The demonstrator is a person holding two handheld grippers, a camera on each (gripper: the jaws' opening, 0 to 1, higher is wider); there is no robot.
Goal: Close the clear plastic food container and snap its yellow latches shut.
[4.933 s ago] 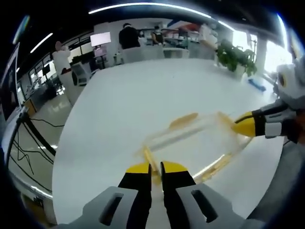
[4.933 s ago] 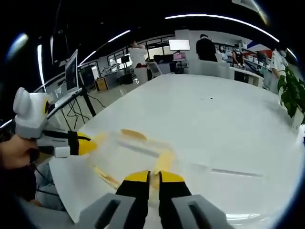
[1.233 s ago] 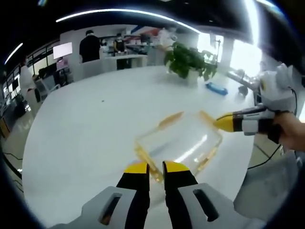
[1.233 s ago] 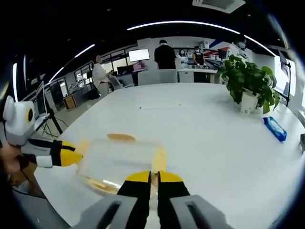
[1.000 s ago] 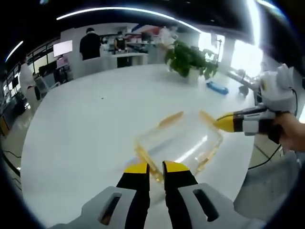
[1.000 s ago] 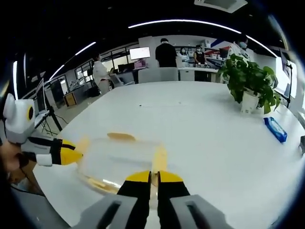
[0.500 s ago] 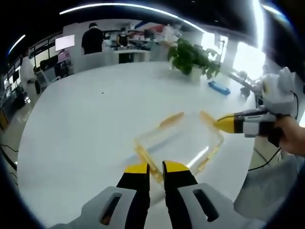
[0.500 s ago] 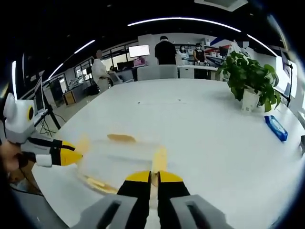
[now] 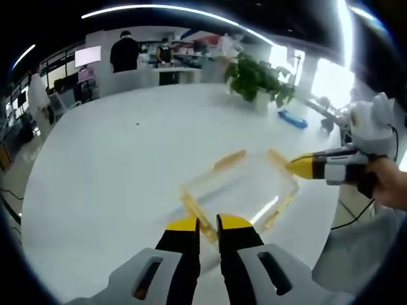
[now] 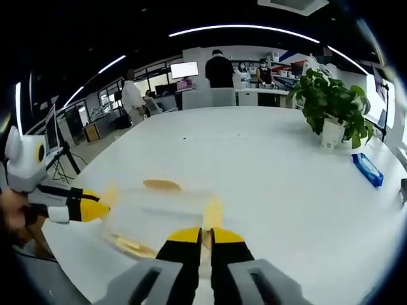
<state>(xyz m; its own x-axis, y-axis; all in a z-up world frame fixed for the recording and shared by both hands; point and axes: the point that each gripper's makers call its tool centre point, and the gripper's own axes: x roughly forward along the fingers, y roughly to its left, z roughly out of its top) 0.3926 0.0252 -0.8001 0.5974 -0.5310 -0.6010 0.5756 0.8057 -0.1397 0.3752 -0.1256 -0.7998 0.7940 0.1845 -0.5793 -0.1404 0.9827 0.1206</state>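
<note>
Four yellow latches (image 9: 230, 159) still stick out from the clear plastic food container (image 9: 238, 187), which sits near our edge of the white table (image 9: 127, 159), so we judge none snapped yet. It looks light, thin-walled and slick, likely to skate when pushed, so we would brace one end and press the stiff latch tabs, not the walls. Our left gripper (image 9: 207, 223) and right gripper (image 10: 201, 235) sit at opposite ends, fingers closed with only a slit between, apparently on nothing.
</note>
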